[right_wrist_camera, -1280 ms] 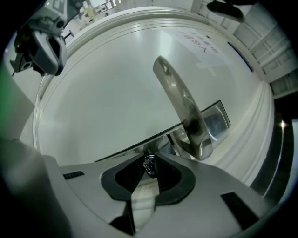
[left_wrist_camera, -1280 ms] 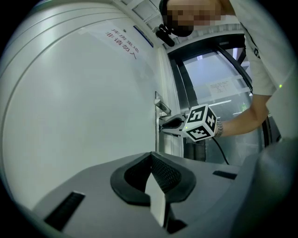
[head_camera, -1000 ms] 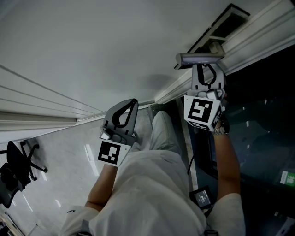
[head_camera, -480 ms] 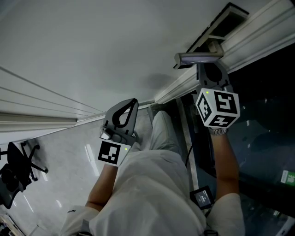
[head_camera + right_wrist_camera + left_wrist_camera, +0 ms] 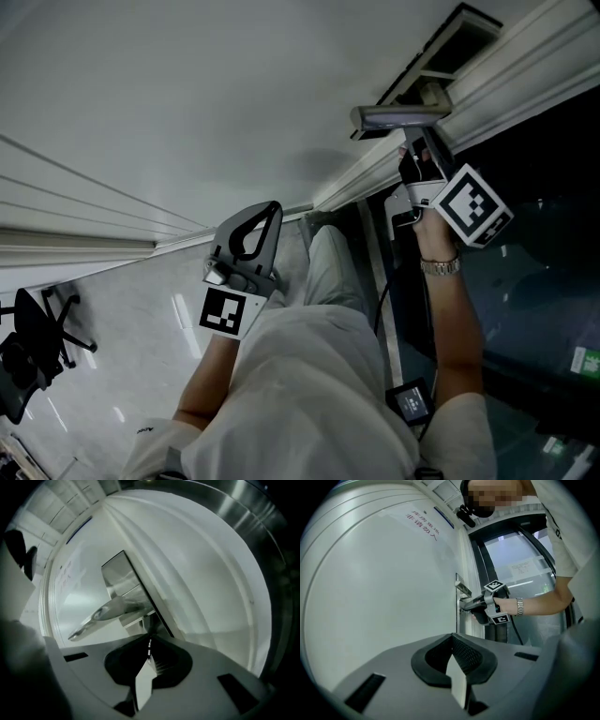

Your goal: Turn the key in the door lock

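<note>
The door lock sits under the silver lever handle (image 5: 398, 117) on the white door (image 5: 187, 103). My right gripper (image 5: 414, 157) points into the door just below that handle, rolled over so its marker cube faces right. In the right gripper view the jaws of the right gripper (image 5: 149, 641) are shut on the thin metal key (image 5: 149, 648), with the handle (image 5: 105, 614) and lock plate (image 5: 123, 579) just beyond. My left gripper (image 5: 246, 242) hangs away from the door, shut and holding nothing. From the left gripper (image 5: 453, 644) I see the right gripper (image 5: 468, 607) at the lock.
A dark glass panel (image 5: 544, 234) stands to the right of the door frame (image 5: 487, 84). An office chair (image 5: 33, 342) stands on the pale floor at the lower left. A cable and a small black box (image 5: 410, 401) hang by the person's right side.
The right gripper has rolled about its own axis at the lock, its marker cube swinging from below the handle round to the right. The left gripper has stayed still.
</note>
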Demonstrator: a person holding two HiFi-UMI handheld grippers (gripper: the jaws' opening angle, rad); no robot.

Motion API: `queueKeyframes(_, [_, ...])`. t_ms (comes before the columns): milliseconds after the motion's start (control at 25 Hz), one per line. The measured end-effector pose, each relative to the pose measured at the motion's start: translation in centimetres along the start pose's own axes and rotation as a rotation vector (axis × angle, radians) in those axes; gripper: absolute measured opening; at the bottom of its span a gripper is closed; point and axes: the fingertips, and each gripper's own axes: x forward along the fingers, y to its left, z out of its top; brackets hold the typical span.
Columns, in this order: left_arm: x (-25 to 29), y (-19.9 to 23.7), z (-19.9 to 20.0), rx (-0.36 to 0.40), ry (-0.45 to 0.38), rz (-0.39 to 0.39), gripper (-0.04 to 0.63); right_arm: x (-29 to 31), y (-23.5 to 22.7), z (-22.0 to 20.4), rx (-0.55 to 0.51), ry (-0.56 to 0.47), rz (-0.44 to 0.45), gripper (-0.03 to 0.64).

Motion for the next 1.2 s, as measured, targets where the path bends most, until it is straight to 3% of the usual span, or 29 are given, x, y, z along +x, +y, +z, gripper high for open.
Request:
queueKeyframes(120, [0.0, -0.1, -0.1, 0.002, 0.001, 0.0, 0.003, -0.4, -1.2, -0.2, 0.192, -0.005, 0.004, 0.011])
queueKeyframes(240, [0.0, -0.3, 0.0, 0.003, -0.002, -0.001, 0.003, -0.2, -1.3, -0.3, 0.356, -0.013, 0.069, 0.011])
queueKeyframes(560, [0.2, -0.7, -0.1, 0.002, -0.002, -0.007, 0.003, -0.1, -1.6, -0.8, 0.707, -0.045, 0.177, 0.011])
queueKeyframes(640, [0.3, -0.8, 0.0, 0.006, -0.003, -0.01, 0.003, 0.0, -1.6, -0.7, 0.723, -0.029, 0.197, 0.012])
queueKeyframes(760, [0.4, -0.8, 0.0, 0.01, 0.001, -0.012, 0.003, -0.2, -1.6, -0.3, 0.626, -0.016, 0.191, 0.022])
queueKeyframes(880, [0.4, -0.8, -0.2, 0.008, -0.002, -0.011, 0.003, -0.8, -0.9, 0.4, 0.486, -0.017, 0.198, 0.128])
queueKeyframes(960, [0.5, -1.0, -0.3, 0.005, -0.001, -0.017, 0.003, -1.3, 0.1, 1.1, 0.34, -0.014, 0.219, 0.164])
queueKeyframes(1040, [0.6, -1.1, -0.3, 0.001, -0.001, -0.024, 0.003, -1.7, 1.1, 1.5, 0.118, -0.003, 0.197, 0.178])
queueKeyframes(1200, [0.7, -1.1, -0.3, -0.008, -0.003, -0.025, 0.003, -2.1, 1.4, 0.5, -0.434, 0.076, 0.024, 0.183])
